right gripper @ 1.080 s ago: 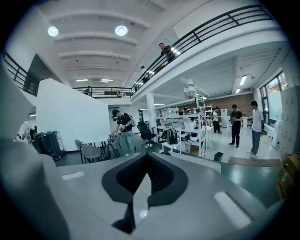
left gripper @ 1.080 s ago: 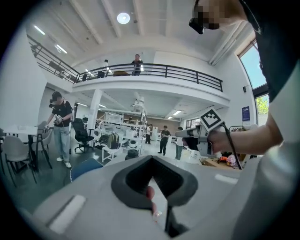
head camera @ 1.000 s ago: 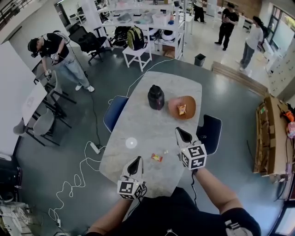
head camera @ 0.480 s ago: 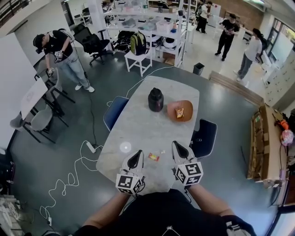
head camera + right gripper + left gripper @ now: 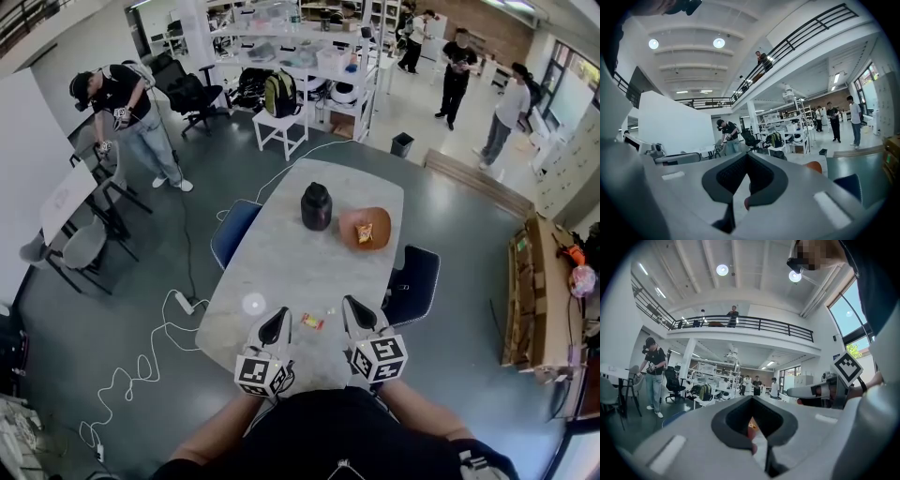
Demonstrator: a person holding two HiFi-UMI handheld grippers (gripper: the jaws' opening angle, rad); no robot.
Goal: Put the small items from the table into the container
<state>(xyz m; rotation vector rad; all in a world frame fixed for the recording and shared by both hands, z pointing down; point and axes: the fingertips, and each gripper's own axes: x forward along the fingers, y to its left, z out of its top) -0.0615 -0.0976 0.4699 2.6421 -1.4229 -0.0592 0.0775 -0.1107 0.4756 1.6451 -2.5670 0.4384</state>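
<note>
A small red-and-yellow wrapped item lies on the pale table near its front edge, with a tinier piece just right of it. The orange bowl holds a snack packet at the far end; it also shows in the right gripper view. My left gripper sits left of the small item and my right gripper right of it. Both are shut and hold nothing. In its own view the left gripper points level along the table, as does the right gripper.
A black lidded jar stands beside the bowl. Blue chairs flank the table. A white cable trails on the floor at left. People stand around the room, one near a chair.
My right gripper has drawn back toward me and leftward, ending close beside the small item. The left gripper has stayed almost where it was.
</note>
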